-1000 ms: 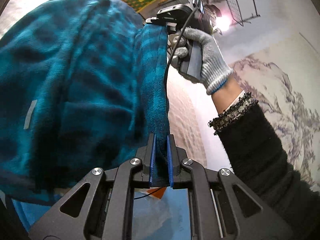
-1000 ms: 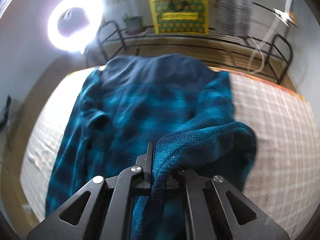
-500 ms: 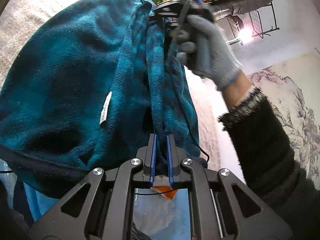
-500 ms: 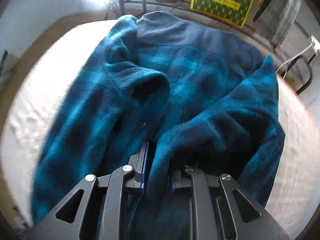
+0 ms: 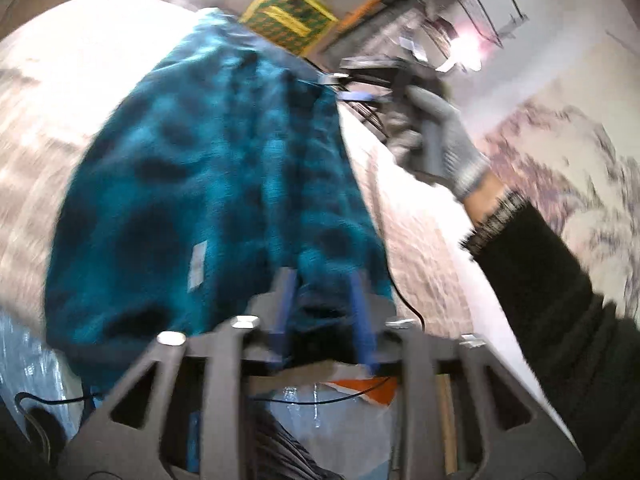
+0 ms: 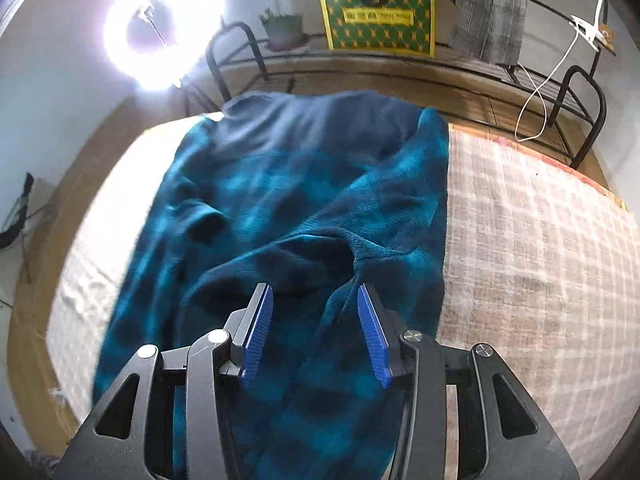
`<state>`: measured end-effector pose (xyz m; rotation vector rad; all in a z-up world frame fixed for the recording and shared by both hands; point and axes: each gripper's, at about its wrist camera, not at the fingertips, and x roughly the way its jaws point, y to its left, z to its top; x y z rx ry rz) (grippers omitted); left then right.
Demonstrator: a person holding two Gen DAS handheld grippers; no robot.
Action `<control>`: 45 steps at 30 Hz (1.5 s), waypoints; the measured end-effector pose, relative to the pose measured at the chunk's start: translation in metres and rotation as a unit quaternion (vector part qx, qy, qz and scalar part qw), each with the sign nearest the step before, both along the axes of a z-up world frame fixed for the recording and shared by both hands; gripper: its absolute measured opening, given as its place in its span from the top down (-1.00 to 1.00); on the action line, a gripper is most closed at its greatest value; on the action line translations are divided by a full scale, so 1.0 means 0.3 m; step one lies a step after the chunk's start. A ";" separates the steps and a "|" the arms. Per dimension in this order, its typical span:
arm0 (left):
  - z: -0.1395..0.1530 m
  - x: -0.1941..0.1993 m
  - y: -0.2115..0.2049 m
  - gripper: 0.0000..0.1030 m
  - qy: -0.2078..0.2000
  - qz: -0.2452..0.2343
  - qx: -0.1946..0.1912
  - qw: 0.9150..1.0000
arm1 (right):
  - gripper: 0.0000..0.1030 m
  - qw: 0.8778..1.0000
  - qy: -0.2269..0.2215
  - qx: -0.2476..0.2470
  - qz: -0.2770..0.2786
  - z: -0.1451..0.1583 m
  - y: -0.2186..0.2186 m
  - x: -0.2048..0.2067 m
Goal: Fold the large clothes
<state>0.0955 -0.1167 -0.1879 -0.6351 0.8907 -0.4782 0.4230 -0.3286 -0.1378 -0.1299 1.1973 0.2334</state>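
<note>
A teal and dark blue plaid fleece garment (image 6: 288, 208) lies folded over on a pale checked cloth surface (image 6: 528, 248). It also shows in the left wrist view (image 5: 208, 184), blurred by motion. My right gripper (image 6: 314, 334) is open just above the garment's near fold, with nothing between its blue pads. My left gripper (image 5: 324, 316) is open, its blue pads apart with the garment's edge lying between them. The right gripper (image 5: 360, 84) also shows in the left wrist view, held by a grey-gloved hand past the garment's far corner.
A black metal rack (image 6: 400, 68) stands behind the surface with a yellow-green box (image 6: 376, 16), a potted plant (image 6: 284, 30) and a grey cloth (image 6: 492, 4). A ring light (image 6: 160, 36) glares at the left. A white cable (image 6: 548, 80) hangs at the right.
Both grippers have opened and let go of the garment, which has dropped onto the surface. The right gripper has pulled back and up; the left view swings fast.
</note>
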 end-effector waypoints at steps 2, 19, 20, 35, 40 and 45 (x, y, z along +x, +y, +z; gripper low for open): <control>-0.002 0.037 -0.046 0.22 -0.001 -0.015 0.014 1.000 | 0.17 1.000 0.006 -0.023 -0.002 -0.045 0.014 0.017; -0.005 0.088 -0.191 0.88 0.001 -0.079 0.033 0.996 | 0.92 1.000 -0.006 -0.017 -0.009 -0.021 -0.032 0.053; -0.002 0.087 -0.185 0.88 0.001 -0.077 0.025 0.997 | 0.92 1.000 -0.010 -0.004 -0.011 0.002 -0.035 0.051; -0.133 0.055 -0.163 0.88 0.052 -0.034 0.026 0.998 | 0.92 0.998 0.011 0.001 0.068 -0.239 0.258 0.079; -0.116 0.059 -0.169 0.85 0.055 -0.038 0.029 0.997 | 0.88 0.998 0.013 0.042 0.044 -0.130 0.172 0.058; -0.032 0.050 -0.099 0.44 0.045 -0.032 0.021 0.998 | 0.88 0.994 -0.024 0.101 0.037 0.115 0.032 -0.142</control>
